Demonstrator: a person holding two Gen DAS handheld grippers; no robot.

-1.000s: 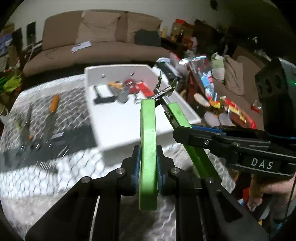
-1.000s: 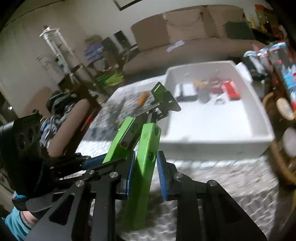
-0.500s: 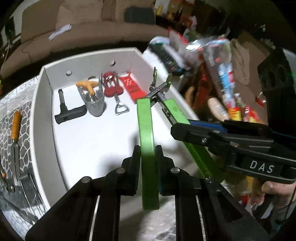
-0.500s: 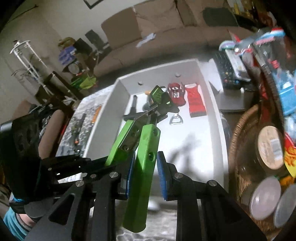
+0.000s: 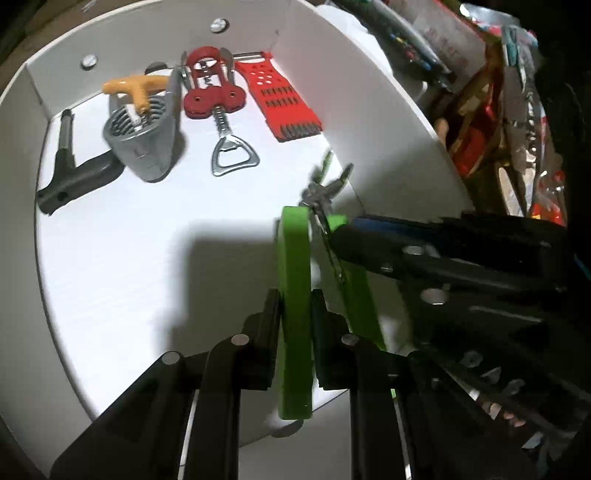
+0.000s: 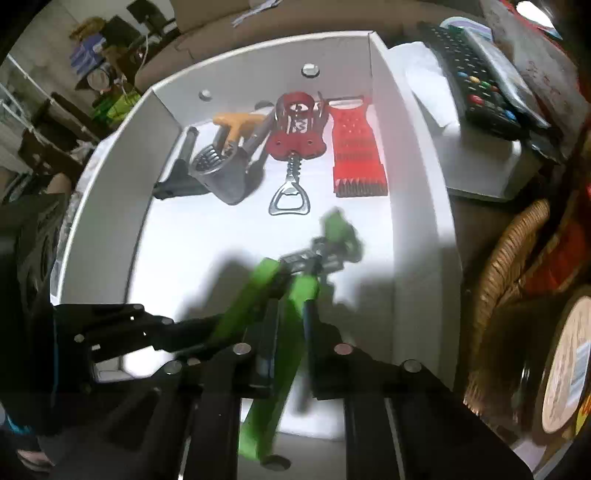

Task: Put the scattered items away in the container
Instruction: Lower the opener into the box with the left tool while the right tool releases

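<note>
A home living room is indicated: a brown sofa [image 6: 221, 33] w/ paper on it is seen along the top of the right wrist view, a TV remote [image 6: 476, 77] at upper right, a wicker basket [image 6: 506, 266] at right edge, cluttered shelving [image 6: 96, 48] at upper left, snack packets [image 5: 491, 92] at the left wrist view's upper right
</note>
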